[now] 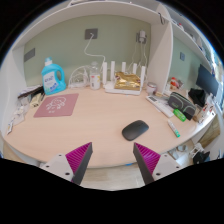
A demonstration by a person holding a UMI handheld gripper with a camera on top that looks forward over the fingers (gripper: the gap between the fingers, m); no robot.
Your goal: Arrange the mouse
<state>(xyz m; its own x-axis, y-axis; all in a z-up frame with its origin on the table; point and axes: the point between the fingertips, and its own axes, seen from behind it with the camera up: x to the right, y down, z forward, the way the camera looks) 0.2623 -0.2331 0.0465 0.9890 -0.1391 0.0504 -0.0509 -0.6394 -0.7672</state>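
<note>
Wide-angle view along the hand-held gripper (pixel 113 160); its two fingers, each with a magenta pad (pixel 78 158), are spread apart and pinch nothing. We find the task's object, a dark grey oval computer mouse (pixel 135 130), lying flat on the pale wooden bench (pixel 95 135), just ahead of the fingers and slightly toward the right one, well apart from both. We judge the arranging not yet begun: the fingers are spread, presumably so they can straddle the mouse's sides. A maroon rectangular mouse mat (pixel 56 105) lies near the bench's left edge, well apart from the mouse; we take it as a likely destination, though nothing confirms this. Just behind the mat stands a blue plastic detergent bottle (pixel 54 77). At the rear edge a white router with upright antennas (pixel 125 77) sits against the pale green wall (pixel 70 45), which carries a socket. Along the right edge we see small clutter, including a green pen-like item (pixel 174 130); its details are too small to tell
</note>
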